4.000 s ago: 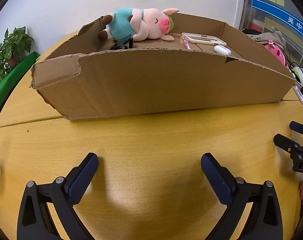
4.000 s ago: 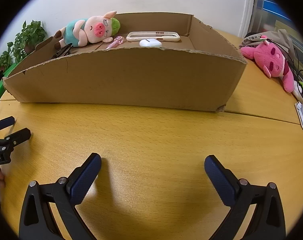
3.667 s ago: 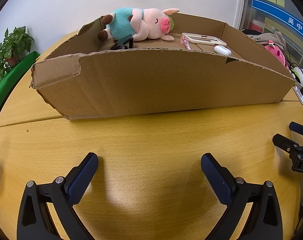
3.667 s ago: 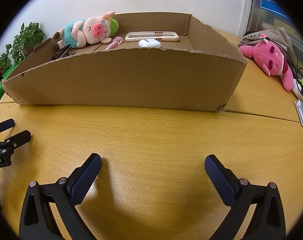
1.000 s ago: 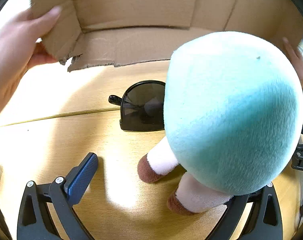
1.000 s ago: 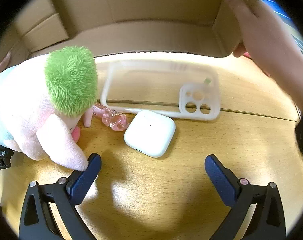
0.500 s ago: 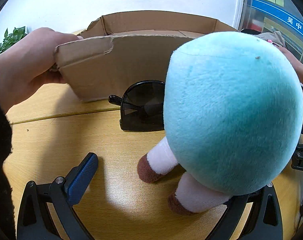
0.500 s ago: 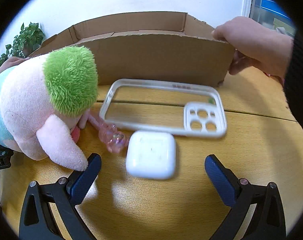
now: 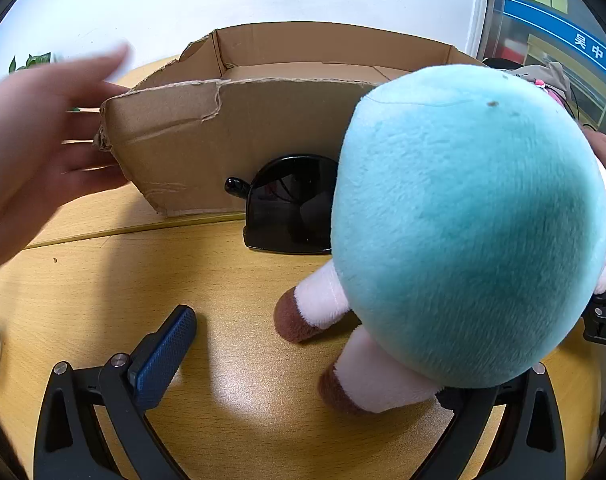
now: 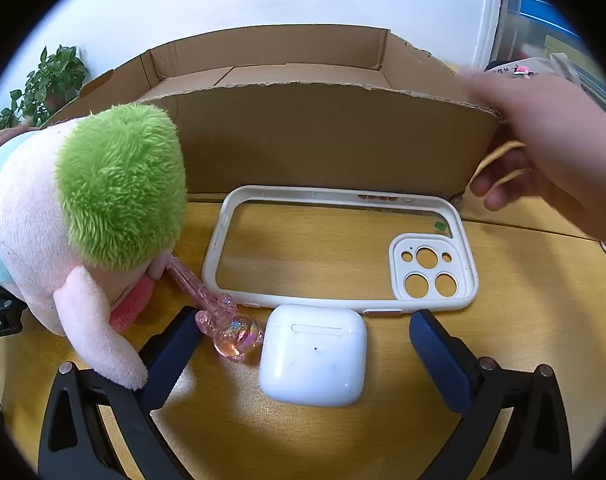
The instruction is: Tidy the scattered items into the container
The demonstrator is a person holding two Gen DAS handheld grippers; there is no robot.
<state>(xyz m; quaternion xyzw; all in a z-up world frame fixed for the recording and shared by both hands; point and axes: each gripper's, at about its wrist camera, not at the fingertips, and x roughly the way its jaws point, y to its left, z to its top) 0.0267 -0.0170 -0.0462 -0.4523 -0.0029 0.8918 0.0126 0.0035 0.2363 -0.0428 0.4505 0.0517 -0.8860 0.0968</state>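
Note:
An empty cardboard box (image 9: 231,140) (image 10: 327,136) stands upright at the back of the wooden table. In front of it lie a plush pig (image 9: 467,224) (image 10: 91,216), black sunglasses (image 9: 291,204), a white phone case (image 10: 343,248), a white earbud case (image 10: 313,356) and a pink trinket (image 10: 223,316). My left gripper (image 9: 335,356) is open; the pig's teal body hides its right finger. My right gripper (image 10: 303,356) is open, with the earbud case between its fingers.
A bare hand (image 9: 35,136) is at the box's left end and another hand (image 10: 551,148) at its right end. A potted plant (image 10: 43,84) stands at the far left. A pink plush (image 10: 523,70) lies behind the right hand.
Four seconds ago the items lay inside the box. It was tipped out over the table and set back upright behind them. Both hands are now letting go. The grippers have not moved.

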